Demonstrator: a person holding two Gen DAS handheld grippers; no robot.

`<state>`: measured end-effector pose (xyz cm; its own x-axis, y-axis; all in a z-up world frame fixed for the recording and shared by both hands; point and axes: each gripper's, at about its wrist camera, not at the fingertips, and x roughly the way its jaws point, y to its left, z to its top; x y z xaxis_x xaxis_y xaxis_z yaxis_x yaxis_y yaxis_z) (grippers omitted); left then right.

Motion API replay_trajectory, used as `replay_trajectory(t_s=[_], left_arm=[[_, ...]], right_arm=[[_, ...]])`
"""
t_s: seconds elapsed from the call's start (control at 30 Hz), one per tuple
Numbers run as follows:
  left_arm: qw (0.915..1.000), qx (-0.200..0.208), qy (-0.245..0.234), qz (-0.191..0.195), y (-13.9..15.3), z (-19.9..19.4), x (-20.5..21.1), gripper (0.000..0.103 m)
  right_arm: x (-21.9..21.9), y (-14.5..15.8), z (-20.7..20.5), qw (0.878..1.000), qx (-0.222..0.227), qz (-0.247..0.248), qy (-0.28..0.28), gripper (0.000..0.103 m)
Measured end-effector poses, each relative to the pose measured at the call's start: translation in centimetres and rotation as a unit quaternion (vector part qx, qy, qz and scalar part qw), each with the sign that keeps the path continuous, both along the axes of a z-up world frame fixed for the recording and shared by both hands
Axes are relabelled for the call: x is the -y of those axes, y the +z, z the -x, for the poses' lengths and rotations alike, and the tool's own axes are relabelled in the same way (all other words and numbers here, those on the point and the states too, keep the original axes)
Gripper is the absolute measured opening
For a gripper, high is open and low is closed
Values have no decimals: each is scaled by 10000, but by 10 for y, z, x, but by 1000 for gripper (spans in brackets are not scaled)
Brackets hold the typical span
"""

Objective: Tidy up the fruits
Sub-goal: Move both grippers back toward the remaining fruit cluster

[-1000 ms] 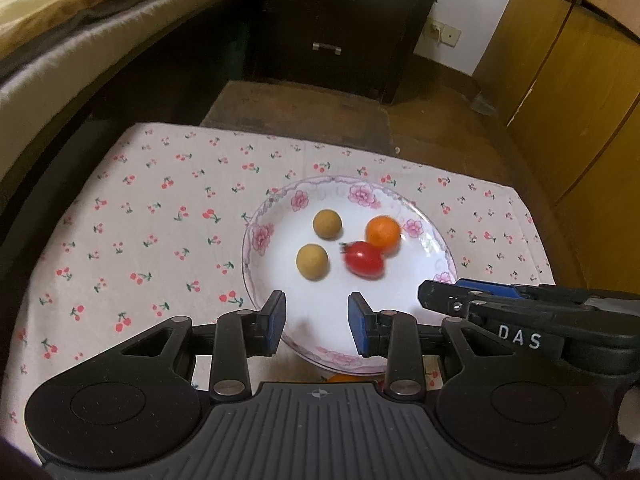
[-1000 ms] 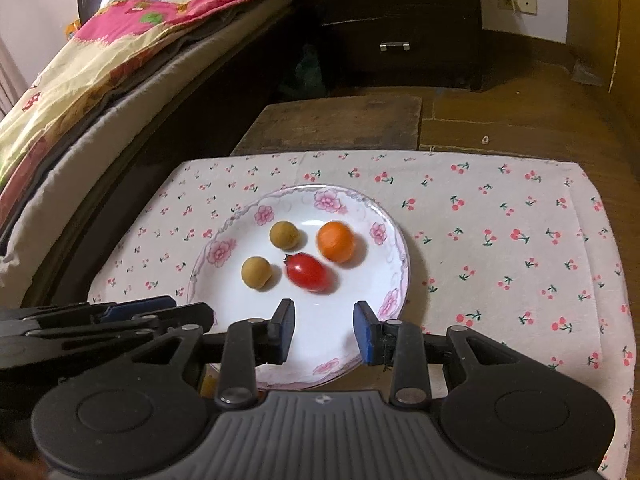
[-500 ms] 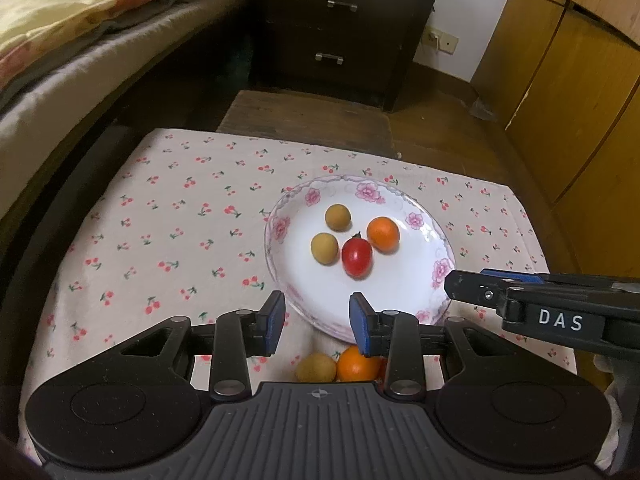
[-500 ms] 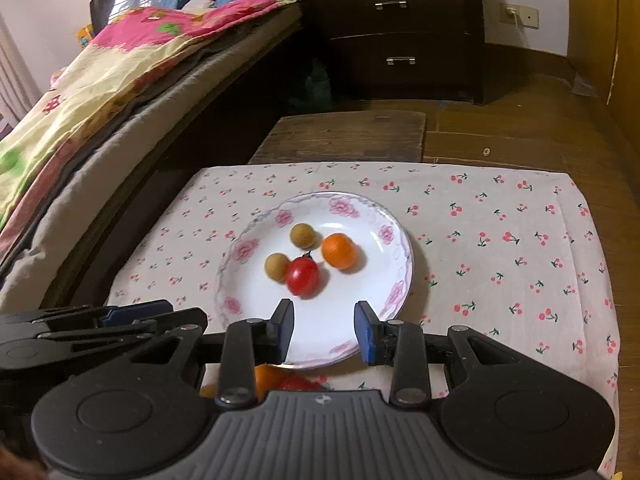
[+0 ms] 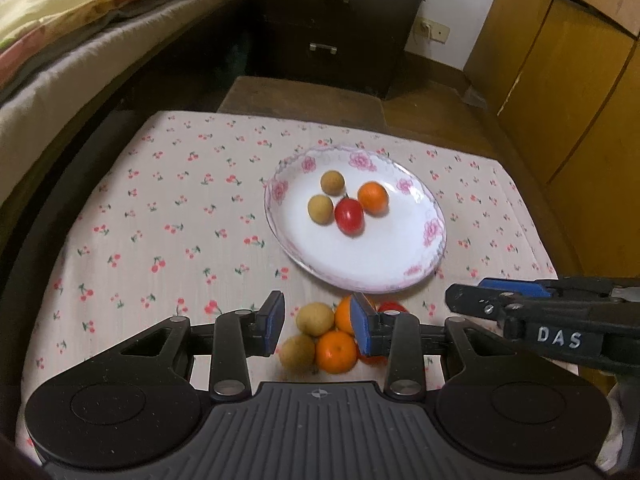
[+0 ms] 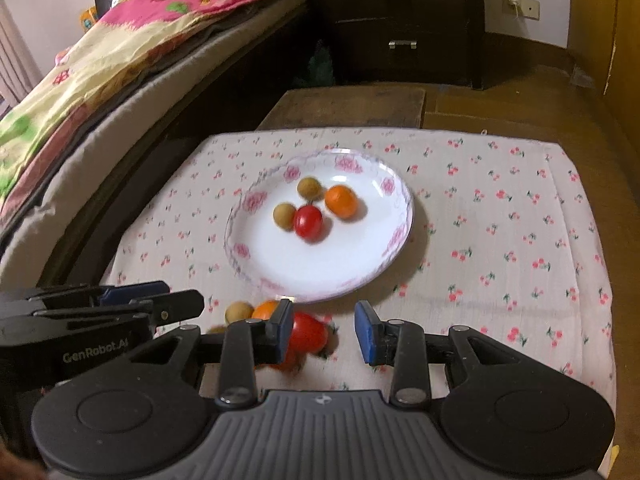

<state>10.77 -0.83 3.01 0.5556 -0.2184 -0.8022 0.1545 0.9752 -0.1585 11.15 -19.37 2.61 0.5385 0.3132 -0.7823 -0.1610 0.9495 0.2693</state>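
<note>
Left wrist view: left gripper (image 5: 316, 322) parted, nothing clamped, hung above loose fruit cluster (image 5: 324, 338) on cherry-print cloth (image 5: 160, 232); plate (image 5: 400, 264) with four fruits just ahead. Right wrist view: right gripper (image 6: 324, 330) likewise parted and empty, red tomato (image 6: 308, 332) beside its left pad, plate ahead.

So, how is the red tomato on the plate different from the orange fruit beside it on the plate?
The red tomato is glossy red and a little elongated; the orange fruit is orange, rounder and more matte. The tomato lies nearer the plate's centre and beside a brown longan; the orange fruit lies further toward the far rim. Both are small, look alike in size, and rest loose on the white plate.
</note>
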Motion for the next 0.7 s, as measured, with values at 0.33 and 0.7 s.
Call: replay_trajectory(t_s=[0.33, 0.7], left_arm=[[9999, -134, -6, -18, -9, 13, -3, 45], [9991, -399, 81, -83, -26, 9, -4, 45]], right_arm=[[-12, -18, 12, 9993, -227, 198, 220, 39], [-13, -27, 7, 9988, -395, 275, 86, 39]])
